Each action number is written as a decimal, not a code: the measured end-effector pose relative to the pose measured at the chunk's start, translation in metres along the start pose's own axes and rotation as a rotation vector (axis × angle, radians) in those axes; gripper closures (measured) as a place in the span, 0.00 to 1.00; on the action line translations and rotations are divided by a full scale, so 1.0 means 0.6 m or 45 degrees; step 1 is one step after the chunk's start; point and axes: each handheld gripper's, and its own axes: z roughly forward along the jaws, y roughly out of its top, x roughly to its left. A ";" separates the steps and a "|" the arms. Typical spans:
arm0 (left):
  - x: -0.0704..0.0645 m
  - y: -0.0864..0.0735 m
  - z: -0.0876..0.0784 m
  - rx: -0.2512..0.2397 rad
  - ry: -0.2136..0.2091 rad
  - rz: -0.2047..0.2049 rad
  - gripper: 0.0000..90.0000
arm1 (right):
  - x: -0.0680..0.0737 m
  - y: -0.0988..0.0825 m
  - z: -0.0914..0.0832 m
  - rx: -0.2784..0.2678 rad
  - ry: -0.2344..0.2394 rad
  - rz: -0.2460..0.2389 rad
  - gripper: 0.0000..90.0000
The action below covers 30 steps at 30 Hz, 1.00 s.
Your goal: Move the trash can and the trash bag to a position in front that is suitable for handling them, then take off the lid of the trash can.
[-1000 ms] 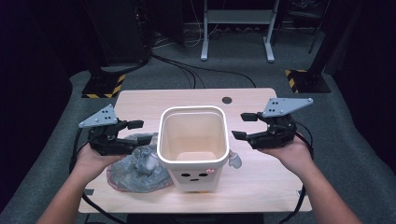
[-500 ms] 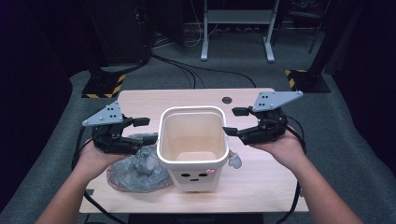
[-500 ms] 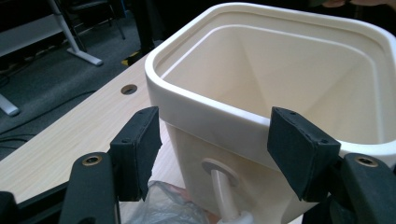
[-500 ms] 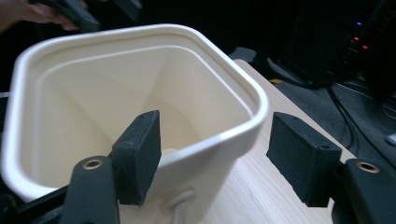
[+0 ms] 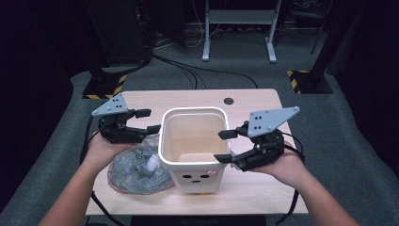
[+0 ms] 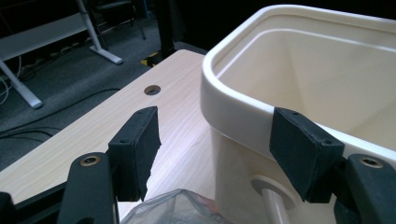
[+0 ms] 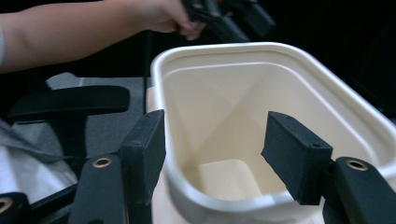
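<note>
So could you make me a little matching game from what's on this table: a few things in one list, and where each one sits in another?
Things:
1. cream plastic bin with a face
2. crumpled grey plastic bag
3. left gripper
4. right gripper

Places:
A. lying flat on the wooden table, left of the bin
B. open at the bin's right rim
C. upright in the middle of the table
D. open beside the bin's left rim

Pairs: 1-C, 2-A, 3-D, 4-B

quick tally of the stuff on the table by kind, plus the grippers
cream bin: 1
crumpled plastic bag: 1
grippers: 2, the left gripper and the right gripper, both open beside the bin
total: 4
</note>
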 end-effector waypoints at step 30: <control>0.035 -0.042 0.048 0.079 0.052 -0.070 0.36 | 0.030 -0.016 0.052 0.098 0.164 -0.086 0.74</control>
